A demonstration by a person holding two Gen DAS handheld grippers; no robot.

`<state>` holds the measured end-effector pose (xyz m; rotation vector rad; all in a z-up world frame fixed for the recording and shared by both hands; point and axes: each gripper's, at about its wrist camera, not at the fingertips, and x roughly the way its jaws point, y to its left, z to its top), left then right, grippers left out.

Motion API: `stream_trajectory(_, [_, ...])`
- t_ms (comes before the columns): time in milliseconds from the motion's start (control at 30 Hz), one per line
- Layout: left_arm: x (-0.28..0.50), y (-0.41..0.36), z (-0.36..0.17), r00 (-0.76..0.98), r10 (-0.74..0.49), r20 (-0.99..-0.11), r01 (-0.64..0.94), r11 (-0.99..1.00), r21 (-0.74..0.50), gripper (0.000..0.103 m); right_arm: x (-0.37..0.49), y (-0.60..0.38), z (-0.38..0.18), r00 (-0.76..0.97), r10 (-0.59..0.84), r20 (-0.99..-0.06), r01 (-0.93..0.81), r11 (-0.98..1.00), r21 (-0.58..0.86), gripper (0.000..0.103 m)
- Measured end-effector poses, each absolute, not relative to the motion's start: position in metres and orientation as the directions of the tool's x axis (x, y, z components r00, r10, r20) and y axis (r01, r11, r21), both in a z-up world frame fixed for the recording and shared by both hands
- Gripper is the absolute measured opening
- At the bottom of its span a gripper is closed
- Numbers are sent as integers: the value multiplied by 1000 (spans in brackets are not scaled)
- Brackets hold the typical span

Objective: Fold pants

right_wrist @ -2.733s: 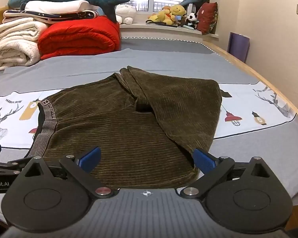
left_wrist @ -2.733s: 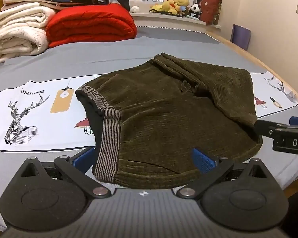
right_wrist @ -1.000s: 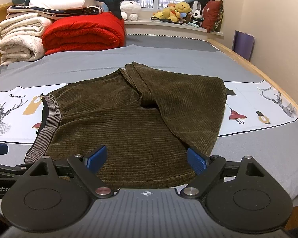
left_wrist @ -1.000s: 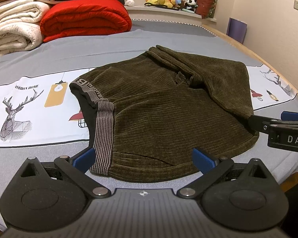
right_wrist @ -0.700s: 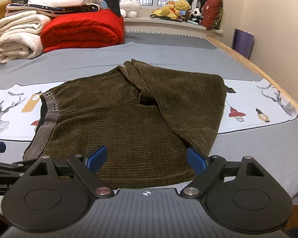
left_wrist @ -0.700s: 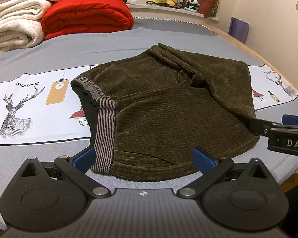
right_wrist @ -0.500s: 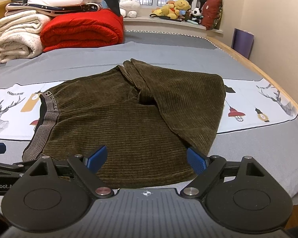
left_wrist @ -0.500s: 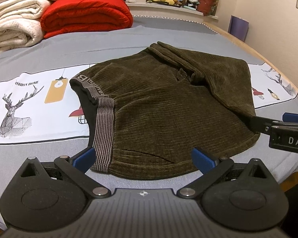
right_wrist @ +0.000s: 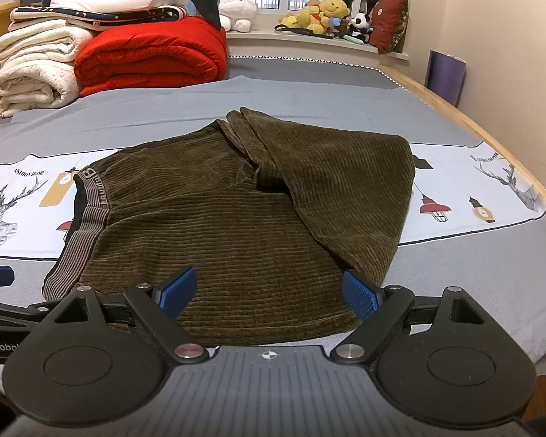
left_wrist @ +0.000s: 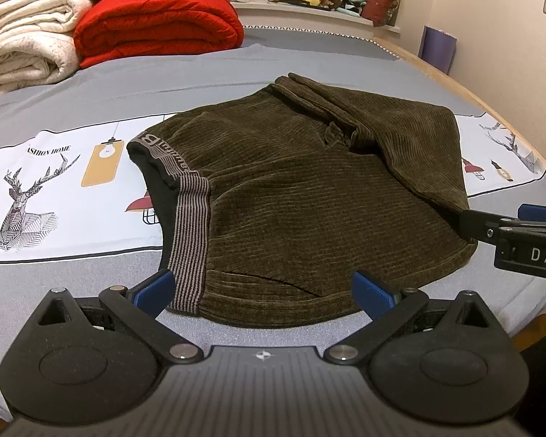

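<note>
Both grippers, left gripper [left_wrist: 262, 289] and right gripper [right_wrist: 269, 291], hover with fingers spread at the pants' [right_wrist: 244, 225] near edge on the bed [right_wrist: 309, 98], apparently lining up 2 grips for a fold.

Dark olive ribbed corduroy pants [right_wrist: 236, 225] carry a grey, finely striped waistband [left_wrist: 191, 225]. At nine o'clock of them, the grey bedsheet [right_wrist: 309, 98] bears a white band printed with a black line-drawn deer [left_wrist: 27, 204].
</note>
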<state>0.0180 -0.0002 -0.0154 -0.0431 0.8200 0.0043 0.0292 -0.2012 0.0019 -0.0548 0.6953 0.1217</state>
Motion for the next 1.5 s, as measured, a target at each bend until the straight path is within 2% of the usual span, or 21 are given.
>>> stream_trajectory(233, [17, 4, -12, 687, -46, -725, -12, 997, -75, 103, 29, -201, 2, 762, 95, -640, -132, 991, -9, 87])
stream_trajectory(300, [17, 12, -5, 681, -54, -730, -19, 996, -91, 100, 29, -201, 3, 765, 103, -636, -136, 991, -3, 77])
stream_trajectory(367, [24, 21, 4, 663, -91, -743, 24, 995, -101, 68, 28, -201, 4, 767, 113, -632, -138, 990, 10, 58])
stream_trajectory(400, [31, 28, 10, 640, -128, -757, 64, 992, -113, 37, 28, -201, 4, 766, 120, -631, -141, 990, 18, 53])
stream_trajectory(433, [39, 35, 15, 624, -156, -766, 97, 988, -122, 21, 28, -201, 4, 765, 130, -631, -148, 989, 24, 49])
stream_trajectory(467, [45, 42, 19, 621, -173, -765, 125, 985, -121, 17, 27, -200, 5, 765, 139, -629, -159, 987, 25, 48])
stream_trajectory(567, [67, 67, 24, 658, -155, -737, 175, 983, -51, 17, 25, -194, 7, 768, 152, -622, -185, 983, 12, 48])
stream_trajectory(600, [75, 79, 19, 666, -157, -730, 174, 983, -53, 20, 25, -193, 7, 767, 157, -622, -192, 981, 11, 48])
stream_trajectory(667, [88, 99, 3, 690, -134, -712, 141, 989, -50, 38, 26, -192, 7, 764, 161, -625, -200, 980, 8, 48])
stream_trajectory(700, [96, 107, -8, 682, -85, -727, 91, 995, -31, 50, 27, -191, 6, 762, 159, -627, -200, 980, 5, 49])
stream_trajectory(733, [110, 114, -14, 634, -39, -772, 23, 999, -31, 51, 28, -191, 5, 759, 154, -632, -197, 980, 2, 49])
stream_trajectory(767, [121, 122, -17, 613, -52, -789, -25, 996, -85, 53, 30, -191, 3, 755, 148, -639, -191, 982, 1, 49])
stream_trajectory(833, [135, 136, -23, 600, -138, -788, -72, 972, -225, 79, 33, -193, -1, 745, 138, -652, -177, 984, 6, 49])
stream_trajectory(900, [145, 140, -33, 555, -150, -818, -105, 963, -248, 82, 37, -193, -3, 739, 131, -661, -163, 987, 14, 49])
stream_trajectory(1033, [159, 137, -55, 444, -168, -880, -146, 956, -256, 82, 42, -190, -7, 729, 118, -674, -150, 989, 11, 50])
stream_trajectory(1167, [164, 115, -72, 388, -148, -910, -73, 979, -191, 80, 46, -181, -10, 720, 112, -685, -148, 989, 6, 51])
stream_trajectory(1200, [164, 109, -77, 376, -128, -918, -46, 987, -157, 73, 46, -179, -11, 717, 114, -687, -150, 989, 7, 51])
stream_trajectory(1233, [164, 104, -81, 364, -115, -924, -18, 991, -131, 58, 47, -176, -11, 715, 115, -690, -154, 988, 5, 51])
stream_trajectory(1367, [161, 95, -85, 374, -118, -920, 48, 993, -108, 47, 46, -163, -11, 711, 120, -693, -171, 985, -5, 51])
stream_trajectory(1433, [159, 100, -83, 385, -119, -915, 42, 993, -111, 31, 46, -157, -9, 712, 122, -691, -177, 984, -8, 51])
stream_trajectory(1500, [156, 106, -78, 400, -142, -906, 36, 990, -139, 25, 46, -152, -8, 714, 124, -689, -179, 984, -8, 51])
